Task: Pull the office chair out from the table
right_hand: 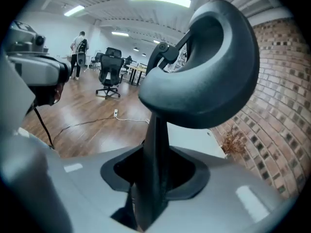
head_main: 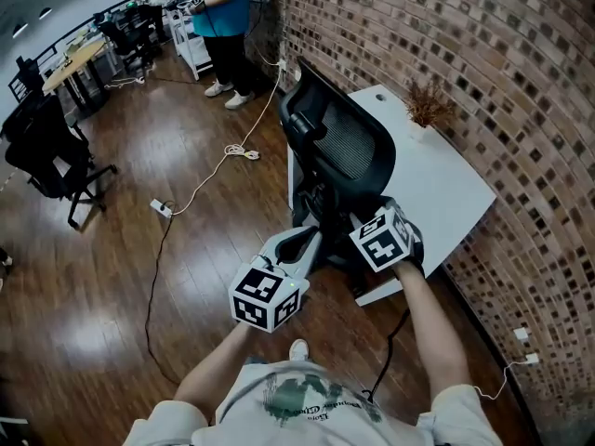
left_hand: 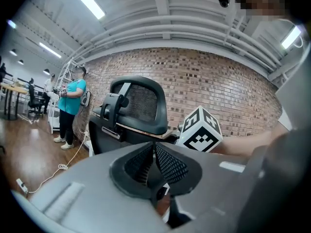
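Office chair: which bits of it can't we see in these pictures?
Wheels: head view, hidden under the office chair and behind the left gripper.
Chair's bottom half: left gripper view, that gripper's grey body covers it.
Right gripper squeezing or not: right gripper view, the chair's post fills the gap between its jaws.

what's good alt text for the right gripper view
The right gripper clasps the office chair's armrest by its dark post, and the rounded pad fills the frame. Behind lie a wood floor, a white table and a brick wall.

Black office chair (head_main: 344,147), white table (head_main: 437,182) (mottled red-brown brick wall (head_main: 483,63)).
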`<state>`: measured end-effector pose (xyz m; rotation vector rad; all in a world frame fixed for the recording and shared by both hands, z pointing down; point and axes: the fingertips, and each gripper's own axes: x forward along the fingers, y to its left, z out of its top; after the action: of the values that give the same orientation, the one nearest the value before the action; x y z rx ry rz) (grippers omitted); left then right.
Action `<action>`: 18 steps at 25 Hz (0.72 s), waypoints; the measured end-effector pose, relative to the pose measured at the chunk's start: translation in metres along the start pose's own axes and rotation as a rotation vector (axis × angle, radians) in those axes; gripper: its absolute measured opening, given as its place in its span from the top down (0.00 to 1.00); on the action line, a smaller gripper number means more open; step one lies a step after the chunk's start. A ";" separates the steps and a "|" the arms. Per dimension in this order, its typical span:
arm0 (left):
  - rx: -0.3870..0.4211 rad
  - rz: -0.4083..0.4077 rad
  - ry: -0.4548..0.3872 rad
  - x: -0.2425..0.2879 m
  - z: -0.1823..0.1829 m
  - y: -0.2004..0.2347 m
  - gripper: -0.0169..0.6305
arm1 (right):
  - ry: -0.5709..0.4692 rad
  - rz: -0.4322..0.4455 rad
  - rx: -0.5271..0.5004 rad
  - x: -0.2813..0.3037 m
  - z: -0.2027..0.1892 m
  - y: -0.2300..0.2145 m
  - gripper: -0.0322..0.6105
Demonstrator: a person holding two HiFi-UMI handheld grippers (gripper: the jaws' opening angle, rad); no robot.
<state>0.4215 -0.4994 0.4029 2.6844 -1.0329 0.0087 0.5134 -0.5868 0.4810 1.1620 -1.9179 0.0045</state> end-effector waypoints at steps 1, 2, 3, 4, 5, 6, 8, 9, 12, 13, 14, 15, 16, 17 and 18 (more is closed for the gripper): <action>-0.001 0.002 -0.001 0.000 0.001 0.000 0.95 | 0.009 -0.006 -0.017 0.001 -0.001 0.000 0.75; -0.001 0.003 0.000 0.000 0.001 0.001 0.95 | 0.013 -0.011 -0.034 0.001 -0.002 0.000 0.76; -0.002 0.005 0.001 0.000 0.001 0.001 0.95 | 0.013 -0.015 -0.049 0.001 -0.002 0.001 0.77; -0.002 0.006 0.002 -0.001 0.001 0.001 0.95 | 0.010 -0.015 -0.060 0.001 -0.002 0.002 0.77; -0.003 0.008 0.002 -0.002 0.001 0.001 0.95 | 0.008 -0.014 -0.068 0.000 -0.002 0.003 0.78; -0.003 0.011 0.002 -0.003 0.000 0.002 0.95 | 0.006 -0.012 -0.071 -0.001 -0.003 0.005 0.79; -0.007 0.020 -0.001 -0.006 0.000 0.005 0.95 | 0.005 -0.006 -0.072 -0.001 -0.002 0.007 0.80; -0.009 0.025 -0.001 -0.007 -0.001 0.007 0.95 | 0.004 -0.005 -0.074 -0.001 -0.002 0.008 0.80; -0.017 0.038 0.003 -0.015 -0.002 0.014 0.95 | -0.005 -0.016 -0.097 -0.002 0.002 0.014 0.81; -0.019 0.040 0.003 -0.018 -0.002 0.016 0.95 | -0.009 -0.021 -0.106 -0.003 0.003 0.017 0.81; -0.021 0.041 0.003 -0.020 -0.002 0.018 0.95 | -0.014 -0.024 -0.113 -0.003 0.005 0.020 0.82; -0.023 0.042 0.003 -0.023 -0.002 0.020 0.95 | -0.018 -0.025 -0.118 -0.004 0.008 0.024 0.82; -0.023 0.042 0.002 -0.025 -0.003 0.022 0.95 | -0.021 -0.025 -0.122 -0.004 0.010 0.029 0.82; -0.023 0.041 0.001 -0.027 -0.003 0.023 0.95 | -0.024 -0.024 -0.124 -0.004 0.012 0.034 0.82; -0.023 0.039 -0.001 -0.030 -0.003 0.025 0.95 | -0.026 -0.023 -0.125 -0.005 0.014 0.040 0.82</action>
<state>0.3832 -0.4968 0.4094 2.6434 -1.0792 0.0036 0.4762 -0.5668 0.4851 1.1054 -1.8988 -0.1417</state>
